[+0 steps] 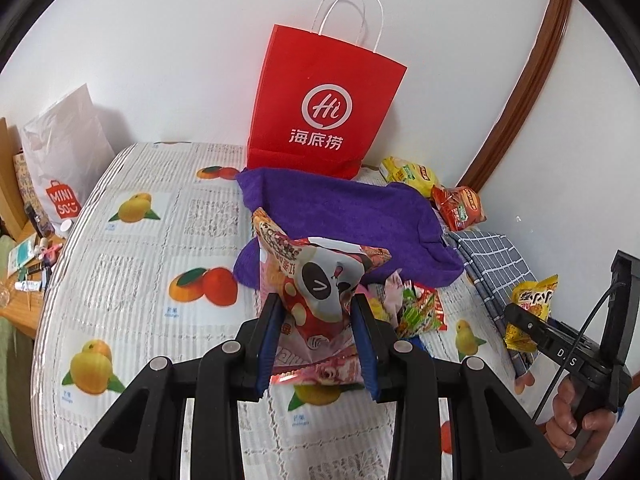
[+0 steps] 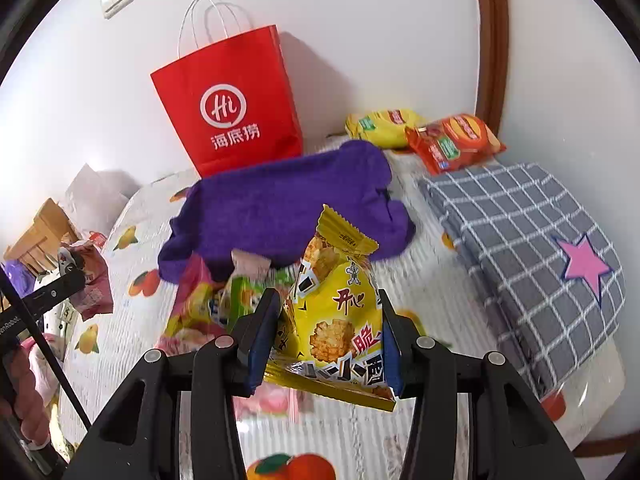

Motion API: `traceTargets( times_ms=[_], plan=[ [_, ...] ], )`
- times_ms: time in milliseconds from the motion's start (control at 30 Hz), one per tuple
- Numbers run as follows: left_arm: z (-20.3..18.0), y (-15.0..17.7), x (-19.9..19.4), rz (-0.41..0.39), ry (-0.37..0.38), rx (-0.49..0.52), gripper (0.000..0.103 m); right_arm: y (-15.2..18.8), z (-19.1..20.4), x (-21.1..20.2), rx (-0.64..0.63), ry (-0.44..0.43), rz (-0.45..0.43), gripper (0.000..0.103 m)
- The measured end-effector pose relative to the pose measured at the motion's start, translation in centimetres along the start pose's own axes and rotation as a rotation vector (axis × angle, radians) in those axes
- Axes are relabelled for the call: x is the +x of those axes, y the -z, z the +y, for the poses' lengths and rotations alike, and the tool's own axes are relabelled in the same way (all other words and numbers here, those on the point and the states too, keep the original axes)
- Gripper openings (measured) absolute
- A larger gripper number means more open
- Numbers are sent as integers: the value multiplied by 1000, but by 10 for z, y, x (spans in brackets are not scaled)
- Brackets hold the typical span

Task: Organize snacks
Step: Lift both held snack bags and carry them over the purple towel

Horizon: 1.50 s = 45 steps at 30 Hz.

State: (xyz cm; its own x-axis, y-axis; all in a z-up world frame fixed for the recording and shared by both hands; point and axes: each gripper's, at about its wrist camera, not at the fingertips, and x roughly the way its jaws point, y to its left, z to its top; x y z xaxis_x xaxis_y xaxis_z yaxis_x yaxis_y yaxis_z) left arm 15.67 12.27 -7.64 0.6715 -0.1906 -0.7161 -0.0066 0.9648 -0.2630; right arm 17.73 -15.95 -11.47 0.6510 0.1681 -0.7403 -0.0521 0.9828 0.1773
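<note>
Left tongs (image 1: 316, 320) clamped on the pink snack packet (image 1: 316, 280), right tongs (image 2: 324, 332) pinching the yellow snack packet (image 2: 340, 312), both clear of the tabletop (image 1: 132, 248). I'd say we're early: loose packets (image 2: 208, 308) at my nine o'clock, red bag (image 2: 228, 100) at eleven.

Right gripper (image 2: 326, 340) clamps yellow snack packet (image 2: 340, 312) above fruit-print table (image 2: 424, 280), purple towel (image 2: 280, 208) and red paper bag (image 2: 232, 104) behind.
</note>
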Motion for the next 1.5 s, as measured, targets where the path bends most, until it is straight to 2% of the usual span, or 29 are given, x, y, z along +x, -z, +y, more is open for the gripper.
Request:
traceTargets(
  times_ms=[367, 867, 1133, 1367, 1500],
  plan=[
    [-18, -46, 28, -10, -20, 45, 33, -56, 9, 22, -43, 1, -46, 46],
    [-40, -92, 59, -26, -64, 103, 33, -104, 21, 52, -89, 18, -58, 46],
    [-46, -113, 91, 0, -86, 108, 33, -134, 27, 79, -99, 7, -44, 46],
    [-38, -138, 120, 7, -106, 71, 33, -168, 41, 108, -131, 9, -48, 46],
    [-30, -149, 136, 10, -115, 44, 33, -176, 50, 122, -146, 2, -51, 46]
  ],
)
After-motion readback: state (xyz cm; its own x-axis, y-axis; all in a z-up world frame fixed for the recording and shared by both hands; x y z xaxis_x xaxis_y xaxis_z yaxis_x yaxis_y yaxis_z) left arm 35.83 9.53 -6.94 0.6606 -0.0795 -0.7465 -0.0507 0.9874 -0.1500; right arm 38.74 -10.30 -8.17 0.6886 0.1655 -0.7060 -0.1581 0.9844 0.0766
